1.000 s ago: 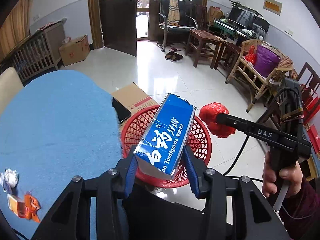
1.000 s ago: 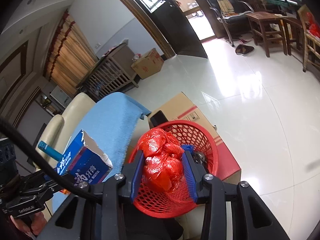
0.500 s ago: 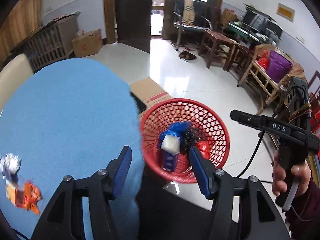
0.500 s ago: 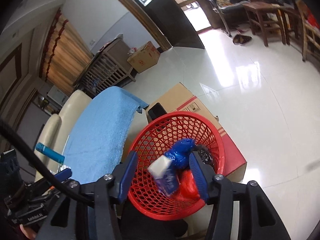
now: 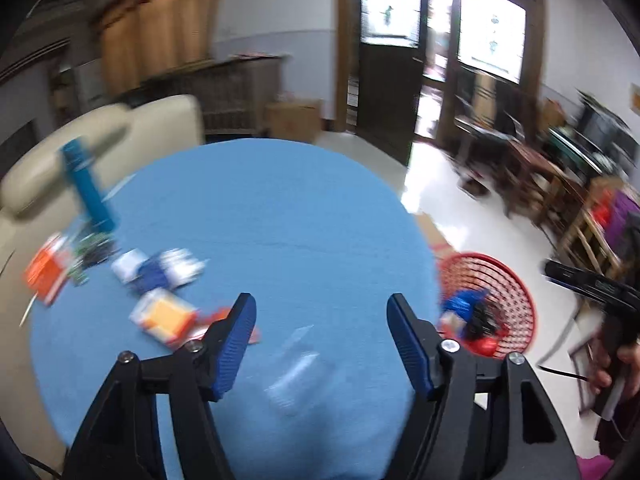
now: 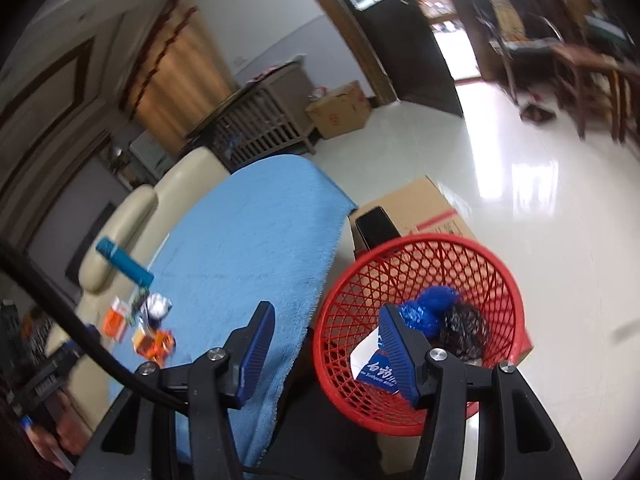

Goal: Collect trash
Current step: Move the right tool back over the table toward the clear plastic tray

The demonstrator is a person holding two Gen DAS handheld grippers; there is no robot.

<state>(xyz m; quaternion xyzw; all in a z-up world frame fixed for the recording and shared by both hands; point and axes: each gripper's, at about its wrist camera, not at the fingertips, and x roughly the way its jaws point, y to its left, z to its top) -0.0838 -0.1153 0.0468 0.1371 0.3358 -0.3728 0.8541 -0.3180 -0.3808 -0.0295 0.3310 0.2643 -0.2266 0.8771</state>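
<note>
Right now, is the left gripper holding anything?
No: in the left wrist view the left gripper is open with only the blue tablecloth showing between its fingers, and the toothpaste box lies in the red basket.

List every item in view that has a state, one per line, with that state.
Left gripper: open, empty, over the blue cloth-covered table.
Right gripper: open, empty, beside the basket.
Red plastic mesh basket: upright, holding trash.
Blue toothpaste box: lying in the basket.
Orange wrappers: uncollected on the table.
Teal cylinder: lying on the table.
Dark wooden door: open.
</note>
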